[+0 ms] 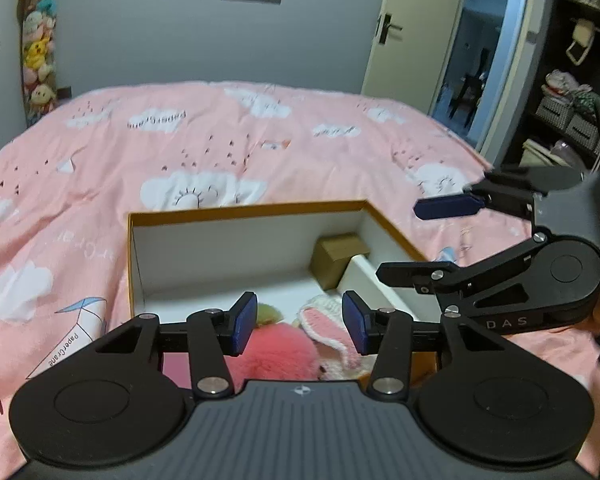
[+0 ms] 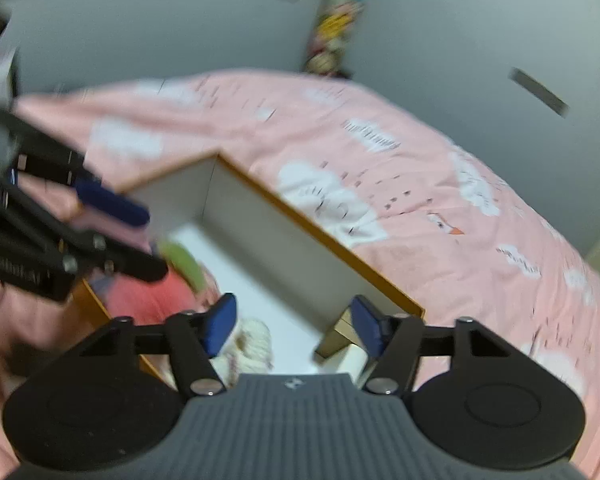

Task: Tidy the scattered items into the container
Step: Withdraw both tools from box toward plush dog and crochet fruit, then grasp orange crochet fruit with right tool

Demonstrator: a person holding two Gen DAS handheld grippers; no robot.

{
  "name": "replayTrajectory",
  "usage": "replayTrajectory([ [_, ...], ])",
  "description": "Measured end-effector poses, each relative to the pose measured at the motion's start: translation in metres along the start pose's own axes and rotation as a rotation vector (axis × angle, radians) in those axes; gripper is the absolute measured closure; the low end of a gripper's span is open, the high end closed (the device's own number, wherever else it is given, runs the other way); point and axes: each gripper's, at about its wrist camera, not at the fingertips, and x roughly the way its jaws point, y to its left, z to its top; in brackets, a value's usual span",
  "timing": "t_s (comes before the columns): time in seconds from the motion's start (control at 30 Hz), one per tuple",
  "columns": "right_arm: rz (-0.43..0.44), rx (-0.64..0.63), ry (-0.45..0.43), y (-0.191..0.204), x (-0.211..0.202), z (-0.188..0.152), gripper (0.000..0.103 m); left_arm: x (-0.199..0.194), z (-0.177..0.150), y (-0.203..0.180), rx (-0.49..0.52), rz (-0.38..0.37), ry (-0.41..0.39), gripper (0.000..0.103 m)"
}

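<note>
— Both grippers, left (image 1: 299,322) and right (image 2: 292,326), hang with jaws apart, empty, just above the box (image 1: 244,213).
— Pink plush (image 1: 276,354) lies inside, below them. Lift clear before reaching elsewhere.

1. One box (image 1: 244,216) on the bed, orange rim.
2. Two plush toys in it: a pink fuzzy one (image 1: 276,354) and a knit bunny (image 1: 328,320).
3. One little brown carton (image 1: 338,258) in the corner.
4. One white block (image 1: 370,284) beside that.
5. My two grippers, left (image 1: 300,322) and right (image 2: 294,326).
</note>
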Motion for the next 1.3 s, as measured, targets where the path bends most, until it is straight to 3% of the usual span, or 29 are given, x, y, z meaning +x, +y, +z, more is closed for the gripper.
replayTrajectory([
  [0.13, -0.006, 0.17, -0.088, 0.008, -0.026, -0.016, 0.029, -0.016, -0.006, -0.004, -0.006, 0.006, -0.044, 0.046],
  [0.23, -0.03, 0.279, -0.144, 0.016, -0.039, -0.031, 0.018, -0.025, -0.014, -0.007, 0.002, 0.0, -0.07, 0.044],
  [0.37, -0.103, 0.399, -0.179, 0.028, -0.051, -0.049, 0.017, -0.034, -0.028, -0.005, -0.004, -0.004, -0.082, 0.044],
  [0.5, -0.142, 0.485, -0.178, 0.039, -0.059, -0.066, 0.017, -0.037, -0.041, 0.004, -0.029, -0.02, -0.042, 0.044],
  [0.7, -0.111, 0.53, -0.085, 0.055, -0.061, -0.095, 0.018, -0.031, -0.067, 0.016, -0.058, -0.079, 0.123, 0.044],
  [0.83, -0.062, 0.501, 0.008, 0.065, -0.053, -0.112, 0.028, -0.023, -0.078, 0.015, -0.041, -0.104, 0.223, 0.044],
  [1.07, 0.065, 0.463, 0.126, 0.086, -0.052, -0.131, 0.039, -0.027, -0.092, 0.005, 0.029, -0.213, 0.338, 0.044],
  [1.3, 0.088, 0.381, 0.174, 0.103, -0.057, -0.14, 0.039, -0.039, -0.105, -0.015, 0.189, -0.218, 0.357, 0.044],
])
